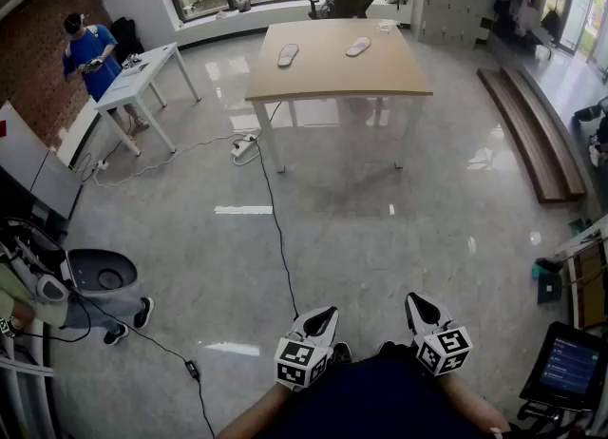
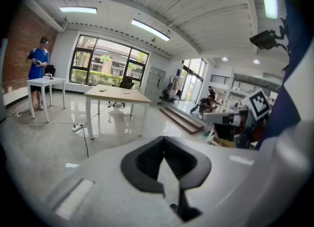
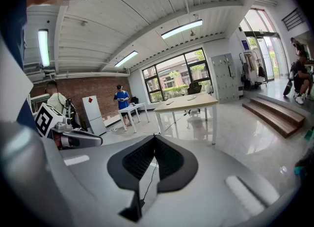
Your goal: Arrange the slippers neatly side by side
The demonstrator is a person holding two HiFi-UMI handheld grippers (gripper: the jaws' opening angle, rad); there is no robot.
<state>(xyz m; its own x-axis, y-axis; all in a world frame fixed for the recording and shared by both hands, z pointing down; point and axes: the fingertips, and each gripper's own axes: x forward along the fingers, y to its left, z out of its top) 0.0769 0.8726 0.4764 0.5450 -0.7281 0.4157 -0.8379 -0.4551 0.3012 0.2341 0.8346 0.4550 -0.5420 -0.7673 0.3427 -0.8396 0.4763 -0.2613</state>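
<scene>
Pale flat slippers [image 1: 288,55] on your far tan wooden table [image 1: 332,76]: too small to tell top from sole.

No writing can be read on anything.

Left tool [image 2: 164,147]: dark ribbed jaws closed together, nothing between them.
Straight ahead, well apart: wooden table [image 2: 117,95], bearing one slipper [image 2: 101,90] and a second slipper [image 2: 126,92], apart from each other, too small for detail.
Ahead-left: white table [image 2: 49,80] with a person in blue [image 2: 38,64] standing at it.
On the floor [image 2: 44,142] between tool and wooden table: power strip [image 2: 77,128] with a black cable [image 2: 86,145].
Ahead-right: low steps [image 2: 181,119].
</scene>
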